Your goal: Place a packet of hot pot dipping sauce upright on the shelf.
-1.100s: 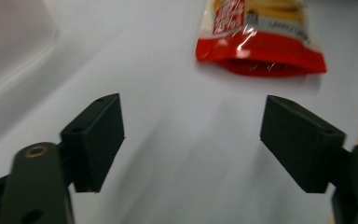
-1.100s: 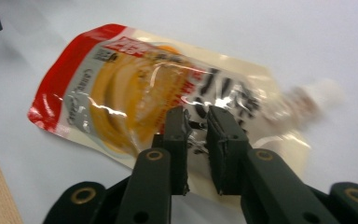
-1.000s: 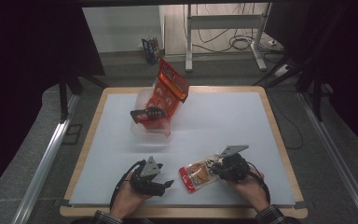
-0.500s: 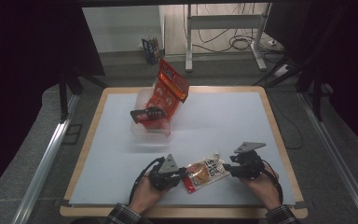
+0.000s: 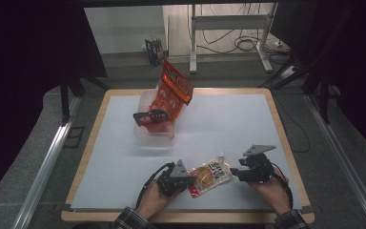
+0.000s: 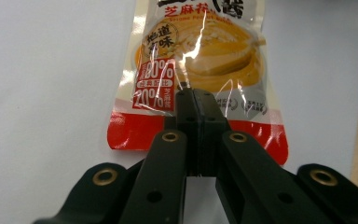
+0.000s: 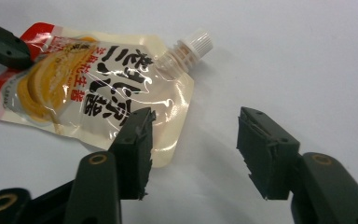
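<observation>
Sauce pouch (image 6: 200,60) pinched by left gripper (image 6: 196,100); right gripper (image 7: 193,140) apart beside it.

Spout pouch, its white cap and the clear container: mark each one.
spout pouch (image 5: 211,176), high view, middle of its printed face.
white cap (image 7: 200,42), right gripper view, ribbed side of the cap.
clear container (image 5: 148,136), high view, near wall.

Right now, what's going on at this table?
A person works with a gripper in each hand. The left gripper is shut on the bottom edge of a spouted sauce pouch lying near the front of the white table. The right gripper has just been opening and stands beside the pouch's spout end, nothing between its jaws. Farther back, a clear plastic container holds a red snack bag.
</observation>
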The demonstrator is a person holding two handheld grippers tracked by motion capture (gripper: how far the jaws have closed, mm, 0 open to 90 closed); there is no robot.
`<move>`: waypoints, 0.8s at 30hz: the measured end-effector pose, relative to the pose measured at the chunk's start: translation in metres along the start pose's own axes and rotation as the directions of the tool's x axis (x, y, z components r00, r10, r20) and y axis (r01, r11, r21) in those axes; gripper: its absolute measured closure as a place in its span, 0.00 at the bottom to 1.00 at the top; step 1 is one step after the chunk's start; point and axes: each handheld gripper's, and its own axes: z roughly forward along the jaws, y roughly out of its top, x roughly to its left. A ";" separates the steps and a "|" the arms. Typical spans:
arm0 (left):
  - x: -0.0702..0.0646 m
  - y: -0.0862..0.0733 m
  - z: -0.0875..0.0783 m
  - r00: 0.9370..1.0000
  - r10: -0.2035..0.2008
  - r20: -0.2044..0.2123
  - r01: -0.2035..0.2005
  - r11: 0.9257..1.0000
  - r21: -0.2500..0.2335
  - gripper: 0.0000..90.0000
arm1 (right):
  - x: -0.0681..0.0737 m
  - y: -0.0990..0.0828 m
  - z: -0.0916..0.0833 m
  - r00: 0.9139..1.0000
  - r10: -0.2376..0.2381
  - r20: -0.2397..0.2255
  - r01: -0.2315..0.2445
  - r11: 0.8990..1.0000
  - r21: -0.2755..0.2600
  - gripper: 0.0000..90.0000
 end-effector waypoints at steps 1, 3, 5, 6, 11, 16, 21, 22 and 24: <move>0.000 0.000 -0.001 1.000 0.021 -0.007 -0.021 1.000 0.016 1.00 | 0.000 0.000 0.000 1.000 0.007 -0.005 -0.007 1.000 -0.003 0.47; 0.000 -0.001 0.001 1.000 -0.001 -0.002 0.001 1.000 -0.001 1.00 | 0.000 0.001 0.000 1.000 0.010 -0.012 -0.010 1.000 -0.005 0.45; 0.001 -0.002 0.000 1.000 -0.009 0.004 0.010 1.000 -0.004 1.00 | 0.001 0.001 0.001 1.000 0.011 -0.023 -0.011 1.000 -0.007 0.41; 0.001 -0.002 0.000 1.000 -0.008 0.006 0.008 1.000 -0.001 1.00 | 0.001 0.001 0.001 0.999 0.013 -0.033 -0.013 1.000 -0.006 0.39; 0.003 -0.003 -0.001 1.000 0.005 0.011 -0.005 1.000 0.013 1.00 | 0.002 0.000 0.010 0.997 0.027 -0.078 -0.025 0.999 0.024 0.29; 0.004 -0.003 -0.002 1.000 0.003 0.018 -0.003 1.000 0.016 1.00 | 0.004 0.000 0.021 0.991 0.048 -0.129 -0.042 0.998 0.044 0.26; 0.003 -0.003 -0.001 1.000 -0.002 0.013 0.002 1.000 0.008 1.00 | 0.006 0.003 0.031 0.979 0.059 -0.193 -0.051 0.998 0.047 0.26; 0.002 -0.003 -0.001 1.000 -0.002 0.011 0.002 1.000 0.007 1.00 | 0.007 0.003 0.033 0.977 0.063 -0.204 -0.053 0.997 0.053 0.27; 0.003 -0.003 -0.002 1.000 0.019 0.007 -0.019 1.000 0.022 1.00 | 0.008 0.005 0.035 0.976 0.062 -0.211 -0.052 0.997 0.051 0.28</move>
